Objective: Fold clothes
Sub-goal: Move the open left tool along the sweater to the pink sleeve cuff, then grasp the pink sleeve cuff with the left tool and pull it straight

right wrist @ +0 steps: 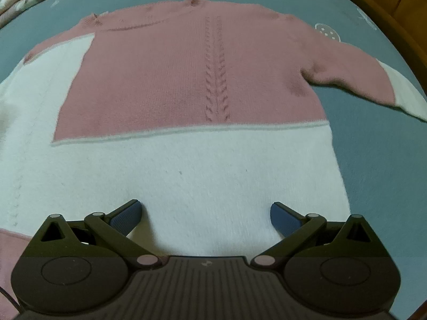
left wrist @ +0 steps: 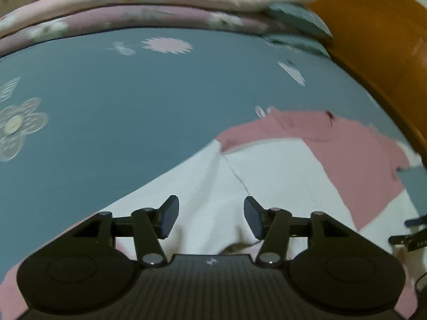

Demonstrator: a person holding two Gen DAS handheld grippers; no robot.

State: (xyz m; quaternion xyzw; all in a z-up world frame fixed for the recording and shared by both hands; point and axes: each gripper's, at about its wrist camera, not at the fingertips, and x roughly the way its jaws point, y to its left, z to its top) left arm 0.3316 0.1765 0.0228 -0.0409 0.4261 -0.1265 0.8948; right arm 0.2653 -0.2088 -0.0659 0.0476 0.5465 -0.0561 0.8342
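Left wrist view was motion-blurred; folded bedding [left wrist: 160, 2] at top smeared, its pattern unreadable. Sweater [right wrist: 186, 80] ran off the right wrist frame's left edge, the right cuff clipped at right edge, hem hidden behind the gripper body.

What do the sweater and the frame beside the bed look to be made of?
Sweater: knitted yarn, likely wool or acrylic, with a fuzzy matte surface and a cable braid down the pink panel. Frame: probably wood, orange-brown and slightly glossy; blur hides any grain.

Dim, soft light; left view motion-blurred, both bowed at fisheye edges.
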